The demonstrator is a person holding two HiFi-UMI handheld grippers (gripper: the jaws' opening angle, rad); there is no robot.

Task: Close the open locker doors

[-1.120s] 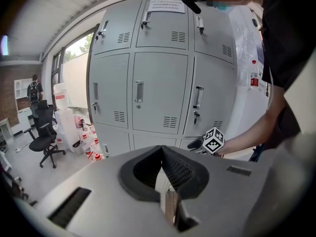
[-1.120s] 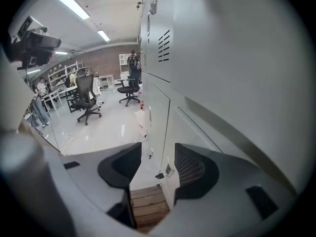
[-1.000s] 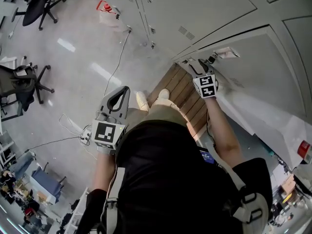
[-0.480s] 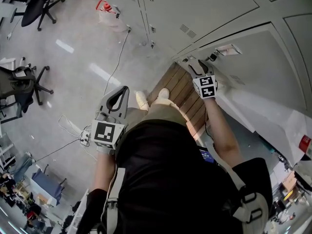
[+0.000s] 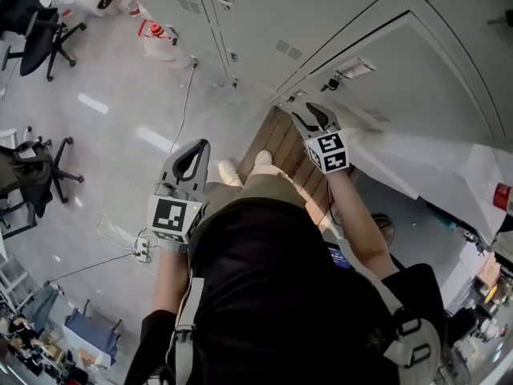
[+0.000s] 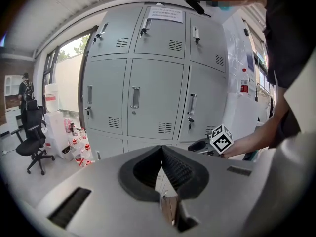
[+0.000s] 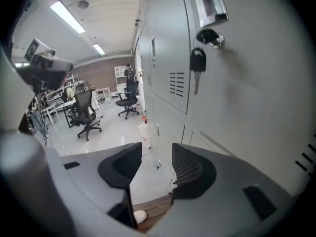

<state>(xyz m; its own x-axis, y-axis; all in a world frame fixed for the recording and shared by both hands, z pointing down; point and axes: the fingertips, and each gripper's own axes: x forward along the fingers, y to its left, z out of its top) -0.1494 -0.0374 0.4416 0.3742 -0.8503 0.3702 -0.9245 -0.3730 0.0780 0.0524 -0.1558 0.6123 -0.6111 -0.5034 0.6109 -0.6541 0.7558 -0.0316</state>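
A bank of grey lockers (image 6: 148, 83) faces me, and all its doors look flush in the left gripper view. My right gripper (image 5: 311, 117) hangs just in front of a lower-right locker door (image 5: 417, 87), below its handle (image 5: 346, 69). In the right gripper view that door (image 7: 247, 98) fills the right side, with a key (image 7: 197, 63) hanging from its lock. The right gripper (image 7: 157, 154) has its jaws apart and closing, with nothing between them. My left gripper (image 5: 195, 152) is held low at my side, away from the lockers. The left gripper (image 6: 162, 154) has its pads meeting on nothing.
A wooden board (image 5: 284, 147) lies on the floor under my feet by the lockers. Red-capped bottles (image 5: 152, 29) stand at the lockers' foot, and a cable (image 5: 183, 111) runs across the floor. Office chairs (image 5: 36, 22) stand to the left. White plastic sheeting (image 5: 433, 175) lies to the right.
My right gripper has drawn back a little from the locker door near its handle. The head view has shifted slightly. The left gripper has stayed where it was.
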